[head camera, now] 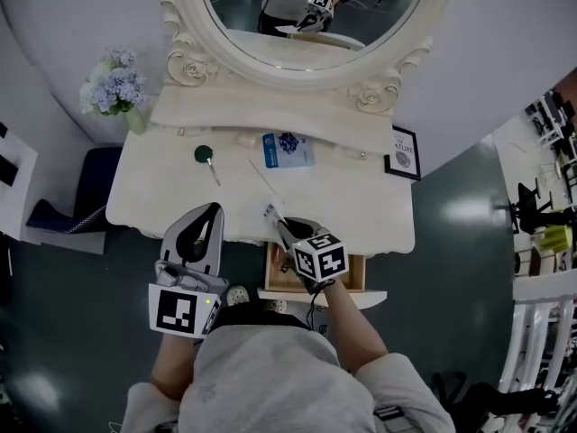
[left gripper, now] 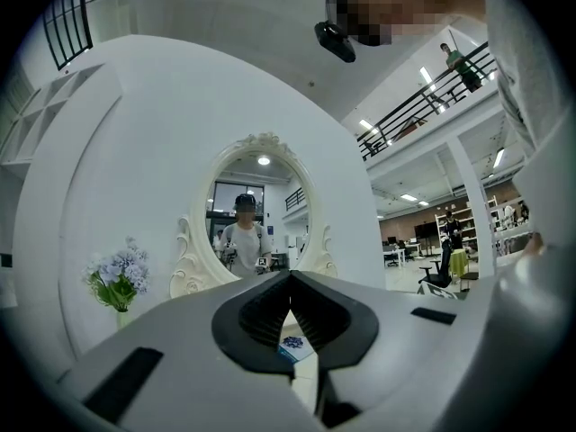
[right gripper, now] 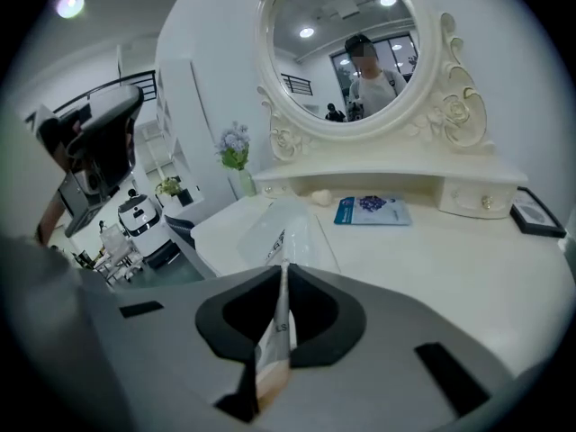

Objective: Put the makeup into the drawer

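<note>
now the right gripper [right gripper: 284,273] jaws clamp a clear makeup packet [right gripper: 272,363]; left gripper [left gripper: 290,288] jaws together, empty.

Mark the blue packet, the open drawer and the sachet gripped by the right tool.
blue packet [head camera: 288,149], head view, centre of its printed face.
drawer [head camera: 354,272], head view, bare wood at its right inner side.
sachet [right gripper: 278,331], right gripper view, its lower printed strip.
</note>
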Demonstrator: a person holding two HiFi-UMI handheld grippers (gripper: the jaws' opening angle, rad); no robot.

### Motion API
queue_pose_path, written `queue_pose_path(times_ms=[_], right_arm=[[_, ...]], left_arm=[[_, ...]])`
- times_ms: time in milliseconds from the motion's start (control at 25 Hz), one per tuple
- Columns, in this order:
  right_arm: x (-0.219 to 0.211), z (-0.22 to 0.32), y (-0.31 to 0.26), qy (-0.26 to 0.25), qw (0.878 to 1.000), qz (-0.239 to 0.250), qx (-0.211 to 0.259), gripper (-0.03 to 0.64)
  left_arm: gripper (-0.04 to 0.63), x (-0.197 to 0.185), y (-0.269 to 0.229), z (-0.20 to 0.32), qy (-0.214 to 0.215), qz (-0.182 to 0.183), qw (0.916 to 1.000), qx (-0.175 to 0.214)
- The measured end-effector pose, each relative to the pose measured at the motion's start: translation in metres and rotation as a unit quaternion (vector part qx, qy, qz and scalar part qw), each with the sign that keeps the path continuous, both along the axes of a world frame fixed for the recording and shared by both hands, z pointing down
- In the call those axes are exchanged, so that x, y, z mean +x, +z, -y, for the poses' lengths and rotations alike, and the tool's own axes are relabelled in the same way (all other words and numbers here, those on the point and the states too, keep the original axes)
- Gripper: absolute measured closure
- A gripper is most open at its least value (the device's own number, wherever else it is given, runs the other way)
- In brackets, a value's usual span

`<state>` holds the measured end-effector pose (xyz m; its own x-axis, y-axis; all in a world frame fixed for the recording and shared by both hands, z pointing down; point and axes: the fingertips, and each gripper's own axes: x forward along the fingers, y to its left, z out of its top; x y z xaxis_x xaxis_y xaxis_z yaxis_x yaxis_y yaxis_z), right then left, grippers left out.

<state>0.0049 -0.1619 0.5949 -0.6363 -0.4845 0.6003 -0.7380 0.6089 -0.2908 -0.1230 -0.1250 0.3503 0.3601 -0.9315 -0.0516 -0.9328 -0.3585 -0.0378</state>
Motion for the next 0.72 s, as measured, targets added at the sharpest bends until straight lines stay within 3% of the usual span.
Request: queue_pose_path(times_ms=[280,480,720], right_arm=[[0.024,-0.02,-0.027,-0.005,0.999,0.039,0.029,0.583],[0.043,-0.036,-0.033,-0.014,0.998,0.037,0.044,0.583],[0.069,-0.054,-0.026,-0.002,0.999,0.022,0.04,0.583]], left_arm=[[0.581,0.009,0.002,-0.001,0.013,0.006,0.9999,-0.007],[0.581,0.017,0.006,-0.002,0.023,0.012,0.9995,-0.015],[0.581,0.027,-0.006,-0.001,0.027,-0.001,0.9996,0.008]])
